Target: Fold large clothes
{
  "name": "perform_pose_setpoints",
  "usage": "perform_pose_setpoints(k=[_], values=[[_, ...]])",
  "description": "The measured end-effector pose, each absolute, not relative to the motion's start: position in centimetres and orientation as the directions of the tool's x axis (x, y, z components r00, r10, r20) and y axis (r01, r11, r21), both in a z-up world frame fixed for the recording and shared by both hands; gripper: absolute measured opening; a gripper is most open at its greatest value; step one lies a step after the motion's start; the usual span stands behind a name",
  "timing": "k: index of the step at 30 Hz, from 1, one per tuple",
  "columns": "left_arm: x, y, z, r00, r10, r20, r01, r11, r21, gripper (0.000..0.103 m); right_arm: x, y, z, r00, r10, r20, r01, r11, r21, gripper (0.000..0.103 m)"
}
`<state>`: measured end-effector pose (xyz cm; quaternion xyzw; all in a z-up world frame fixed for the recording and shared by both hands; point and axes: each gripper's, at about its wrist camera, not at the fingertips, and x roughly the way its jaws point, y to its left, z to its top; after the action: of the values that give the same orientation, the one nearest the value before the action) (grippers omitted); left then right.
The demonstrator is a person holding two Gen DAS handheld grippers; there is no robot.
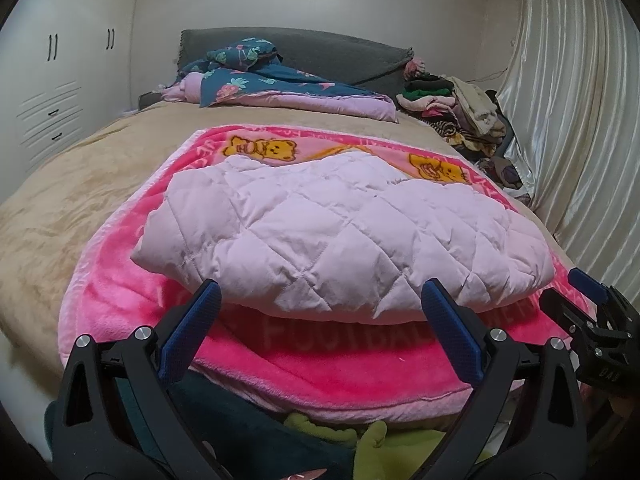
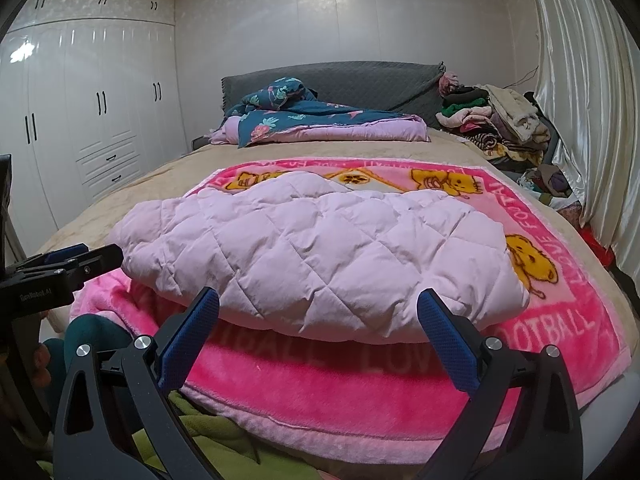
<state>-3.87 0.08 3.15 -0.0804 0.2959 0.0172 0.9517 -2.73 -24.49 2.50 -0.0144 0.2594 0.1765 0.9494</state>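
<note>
Left wrist: folded quilted jacket [image 1: 340, 232] just beyond spread-fingered left tool [image 1: 320, 312] — untouched.

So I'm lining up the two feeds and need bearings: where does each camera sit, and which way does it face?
Left wrist: sits on the left claw at the foot of the bed, facing the grey headboard; its open fingers frame the folded lilac quilted jacket, and the right claw shows at the right edge.
Right wrist: sits on the right claw, facing the same way; the left claw shows at the left edge.
Shared: the jacket, the pink bear blanket, the headboard and the pile of clothes.
</note>
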Motion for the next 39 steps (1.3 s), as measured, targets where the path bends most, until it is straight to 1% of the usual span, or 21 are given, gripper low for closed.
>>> perform_pose_setpoints(k=[39], values=[[-4.10, 0.17, 3.39, 0.825, -0.006, -0.565, -0.086, 0.987, -0.136, 0.094, -2.81, -24.60, 2.39, 0.805, 0.325, -0.497, -0.339, 0.938, 0.064, 0.099]])
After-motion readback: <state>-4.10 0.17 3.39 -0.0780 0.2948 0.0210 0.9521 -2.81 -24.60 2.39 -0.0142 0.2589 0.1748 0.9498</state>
